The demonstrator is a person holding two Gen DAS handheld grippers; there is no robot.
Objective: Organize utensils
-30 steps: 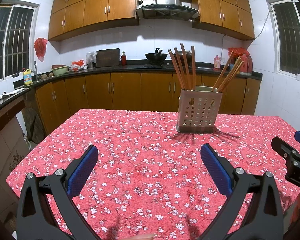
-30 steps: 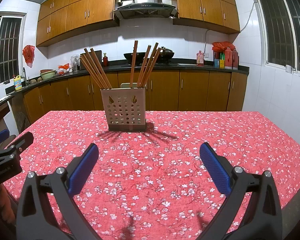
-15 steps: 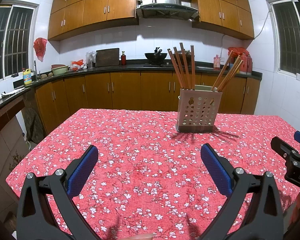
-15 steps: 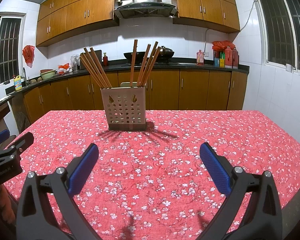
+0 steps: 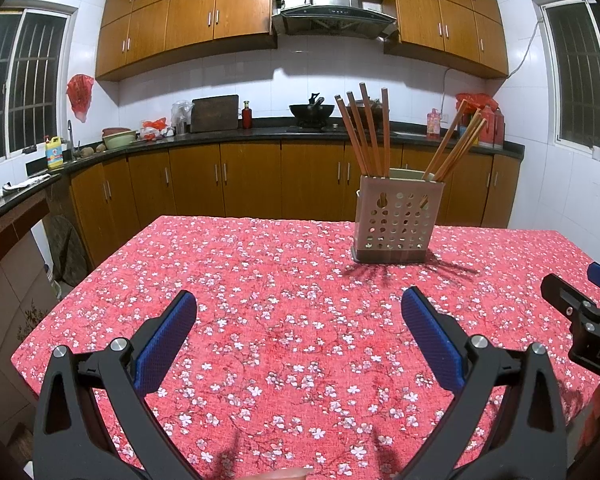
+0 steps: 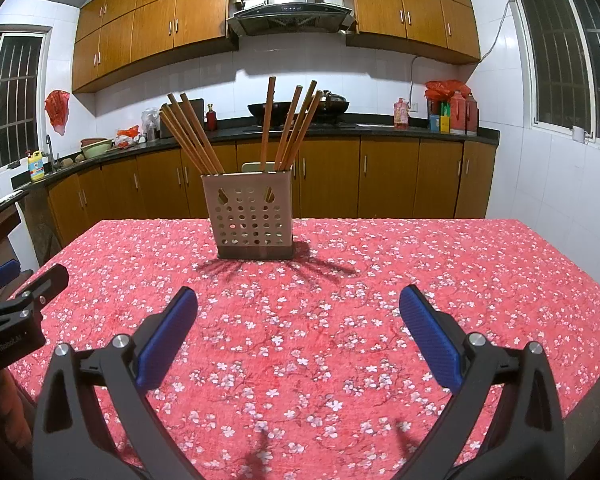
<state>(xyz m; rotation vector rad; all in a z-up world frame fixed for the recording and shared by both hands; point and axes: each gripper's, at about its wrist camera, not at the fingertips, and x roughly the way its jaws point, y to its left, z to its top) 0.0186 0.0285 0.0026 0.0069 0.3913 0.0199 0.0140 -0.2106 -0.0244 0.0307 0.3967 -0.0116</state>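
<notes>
A beige perforated utensil holder [image 5: 398, 224] stands upright on the red floral tablecloth [image 5: 284, 280], also seen in the right wrist view [image 6: 254, 216]. Several brown chopsticks [image 5: 370, 128] stand in it in two leaning bunches [image 6: 190, 134]. My left gripper [image 5: 298, 320] is open and empty, low over the cloth, well short of the holder. My right gripper [image 6: 298, 316] is open and empty, also short of the holder. Each gripper's tip shows at the edge of the other's view [image 5: 580, 312] [image 6: 24, 300].
The table's left edge [image 5: 80, 280] drops to a tiled floor. The right edge [image 6: 572, 264] is near a white tiled wall. Wooden cabinets and a dark counter [image 6: 380, 128] with a wok and bottles run behind the table.
</notes>
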